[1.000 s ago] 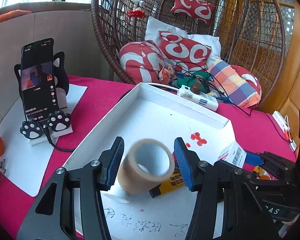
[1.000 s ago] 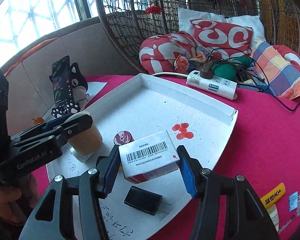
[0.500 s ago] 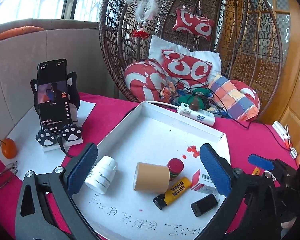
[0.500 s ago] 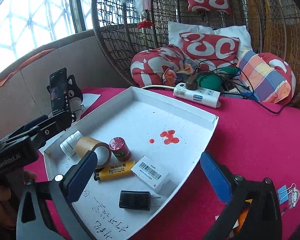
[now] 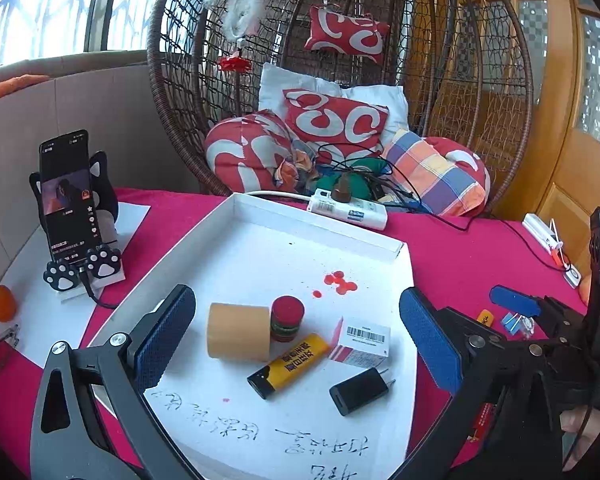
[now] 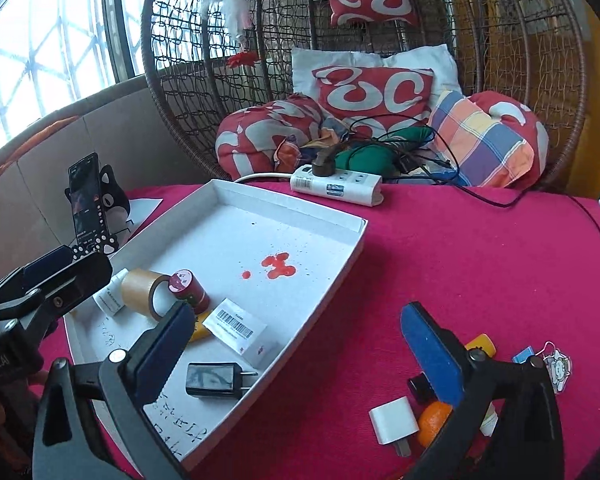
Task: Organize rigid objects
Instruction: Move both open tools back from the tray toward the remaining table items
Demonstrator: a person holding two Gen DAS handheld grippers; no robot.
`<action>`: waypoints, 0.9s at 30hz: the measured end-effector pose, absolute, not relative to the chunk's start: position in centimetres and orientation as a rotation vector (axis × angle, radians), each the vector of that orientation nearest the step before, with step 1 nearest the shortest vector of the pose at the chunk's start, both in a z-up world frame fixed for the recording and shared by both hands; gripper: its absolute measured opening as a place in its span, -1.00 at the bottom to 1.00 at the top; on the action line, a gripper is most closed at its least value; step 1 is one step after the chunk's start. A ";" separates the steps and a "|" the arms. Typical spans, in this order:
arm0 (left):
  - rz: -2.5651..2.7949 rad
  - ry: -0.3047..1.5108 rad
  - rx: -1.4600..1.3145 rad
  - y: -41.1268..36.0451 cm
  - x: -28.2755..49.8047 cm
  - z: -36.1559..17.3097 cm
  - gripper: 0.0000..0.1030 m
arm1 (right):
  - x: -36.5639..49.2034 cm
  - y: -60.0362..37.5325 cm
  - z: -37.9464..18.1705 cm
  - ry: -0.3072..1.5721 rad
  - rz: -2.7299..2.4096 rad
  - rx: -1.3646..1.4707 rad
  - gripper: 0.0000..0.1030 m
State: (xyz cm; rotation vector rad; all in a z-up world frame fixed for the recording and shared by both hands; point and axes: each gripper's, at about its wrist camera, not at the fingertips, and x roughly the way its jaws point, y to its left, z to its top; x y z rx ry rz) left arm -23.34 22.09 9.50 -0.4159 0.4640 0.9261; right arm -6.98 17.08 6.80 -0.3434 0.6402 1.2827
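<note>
white tray [image 5: 320, 228] on pink cloth, red stains mid-floor, handwriting at near edge. inside, clustered near front: tan tape roll [image 5: 238, 332] on its side, touching red-capped jar [image 5: 287, 318]; barcode box [image 5: 360, 342]; yellow lighter [image 5: 288, 364]; black charger [image 5: 358, 391]. left gripper [image 5: 296, 344] spread wide, empty. right gripper [image 6: 296, 356] likewise, nothing between.

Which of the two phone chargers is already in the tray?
The black charger, lying near the tray's front corner. The white charger sits outside on the red cloth.
</note>
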 end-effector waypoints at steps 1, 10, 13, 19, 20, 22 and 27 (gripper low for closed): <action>0.918 0.470 -0.413 21.9 -23.0 9.5 1.00 | -6.6 16.8 6.8 0.644 1.274 -0.338 1.00; 0.764 0.558 -0.377 18.8 -18.2 8.2 1.00 | 0.6 10.6 7.0 0.662 1.120 -0.175 1.00; 0.688 0.604 -0.356 17.6 -15.7 7.4 1.00 | 4.5 7.1 6.4 0.704 1.024 -0.098 1.00; 0.545 0.762 -0.231 15.4 -10.0 5.1 1.00 | 9.5 1.3 4.4 0.771 0.879 0.006 1.00; 0.540 0.787 -0.204 15.3 -9.3 4.7 1.00 | 9.9 0.7 4.0 0.782 0.868 0.015 1.00; 0.530 0.840 -0.160 15.2 -8.0 3.8 0.99 | 10.6 -0.2 3.3 0.807 0.853 0.029 1.00; 0.487 0.930 -0.091 15.2 -6.0 2.3 0.95 | 11.4 -1.2 2.1 0.856 0.850 0.066 1.00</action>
